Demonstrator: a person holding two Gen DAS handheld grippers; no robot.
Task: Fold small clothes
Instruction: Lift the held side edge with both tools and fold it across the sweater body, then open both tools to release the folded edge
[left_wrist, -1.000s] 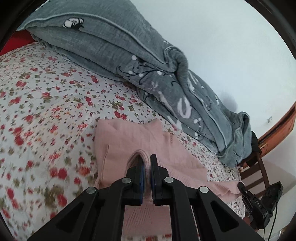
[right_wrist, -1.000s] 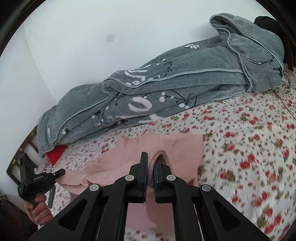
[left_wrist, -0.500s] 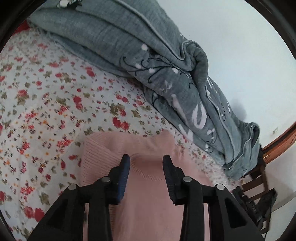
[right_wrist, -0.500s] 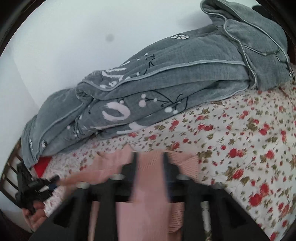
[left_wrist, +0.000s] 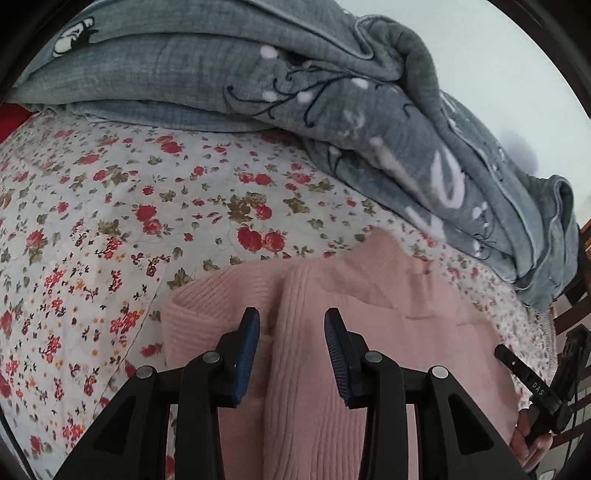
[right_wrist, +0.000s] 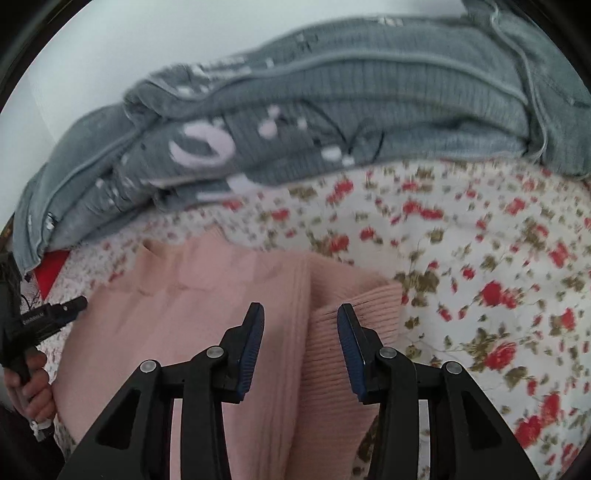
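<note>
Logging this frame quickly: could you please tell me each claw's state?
Left claw: open, empty, over the sweater.
Right claw: open, empty.

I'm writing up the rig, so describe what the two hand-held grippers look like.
Both look alike. The left hand-held gripper and right hand-held gripper have black angular linkage arms with silver pivot screws, ending in blue ribbed pads. Each is held in a bare hand.

sweater (left_wrist: 369, 332) on bed (left_wrist: 110, 229) | blanket (left_wrist: 295, 81) behind sweater, along wall (left_wrist: 509, 66) | L & R grippers above sweater
</note>
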